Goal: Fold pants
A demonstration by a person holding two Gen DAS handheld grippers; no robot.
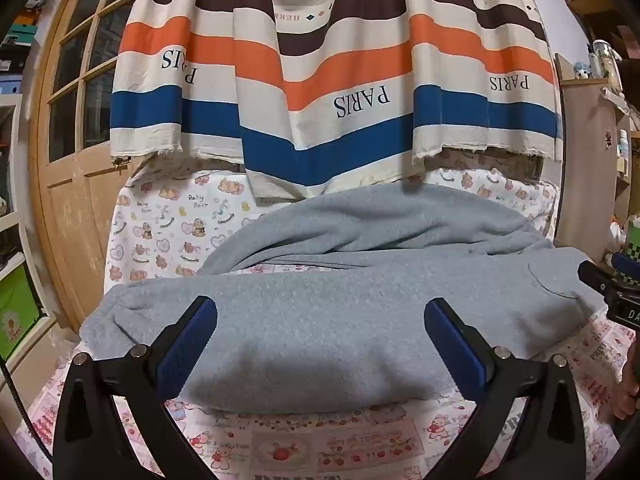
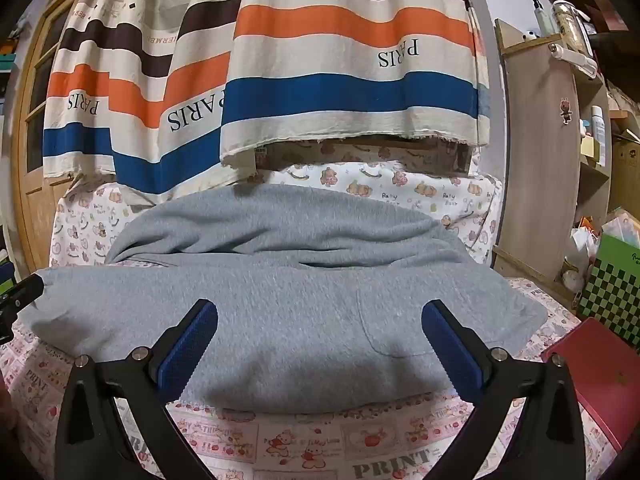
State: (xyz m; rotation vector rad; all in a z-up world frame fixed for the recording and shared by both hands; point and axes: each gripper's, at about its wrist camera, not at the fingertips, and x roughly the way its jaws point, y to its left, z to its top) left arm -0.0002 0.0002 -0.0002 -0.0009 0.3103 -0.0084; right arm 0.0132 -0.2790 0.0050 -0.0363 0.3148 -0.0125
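My left hand-held gripper (image 1: pixel 320 344) and my right hand-held gripper (image 2: pixel 320 344) both stand spread as wide as they go, holding nothing, each tipped slightly down over the near edge of the grey pants (image 1: pixel 328 320). The pants lie across the bed (image 1: pixel 160 236) on a cartoon-print sheet, spread sideways from 9 to 3 o'clock in both views, one leg in front and the other bunched behind it toward 12 o'clock under the striped curtain (image 1: pixel 328 80). A patch pocket (image 2: pixel 396 320) shows near my right pads, so I judge the waist end is at 3 o'clock and the cuffs at 9.

The fabric looks like thick fleece: soft, limp, light, not slippery, nothing to break. It should sag and drag when lifted, so I would pinch through both layers at the near hem, left gripper toward the cuff end, right one by the waistband, biting deep enough that the cloth does not slide out
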